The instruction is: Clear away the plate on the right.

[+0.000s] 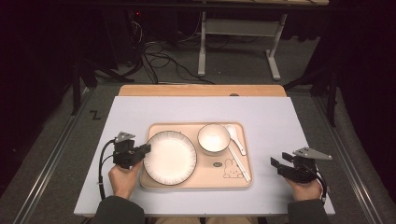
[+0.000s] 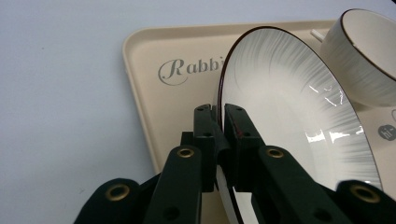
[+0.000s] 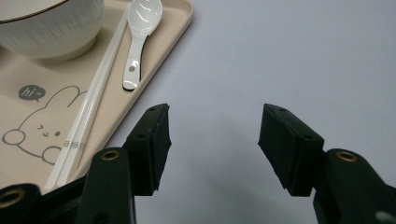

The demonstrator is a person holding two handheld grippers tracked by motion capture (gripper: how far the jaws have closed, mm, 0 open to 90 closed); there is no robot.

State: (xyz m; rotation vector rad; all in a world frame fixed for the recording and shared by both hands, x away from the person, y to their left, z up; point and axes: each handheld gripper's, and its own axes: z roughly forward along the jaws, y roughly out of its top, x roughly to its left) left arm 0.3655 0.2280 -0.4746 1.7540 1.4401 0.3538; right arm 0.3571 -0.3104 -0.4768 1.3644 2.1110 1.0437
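Note:
A white ribbed plate (image 1: 169, 157) with a dark rim lies on the left half of a beige rabbit-print tray (image 1: 238, 183). My left gripper (image 1: 144, 149) is shut on the plate's left rim; in the left gripper view the plate (image 2: 289, 107) stands edge-on between the jaws of the left gripper (image 2: 220, 122). A white bowl (image 1: 213, 138) sits at the tray's back, with a white spoon (image 1: 235, 136) and white chopsticks (image 1: 239, 162) to its right. My right gripper (image 1: 275, 164) rests open on the table right of the tray, with nothing between the jaws of the right gripper (image 3: 214, 140).
The tray sits mid-table on a pale mat (image 1: 275, 116) over a wooden tabletop (image 1: 201, 90). Bare mat lies on both sides of the tray. Beyond the table are floor cables (image 1: 159, 60) and a white stand frame (image 1: 238, 37).

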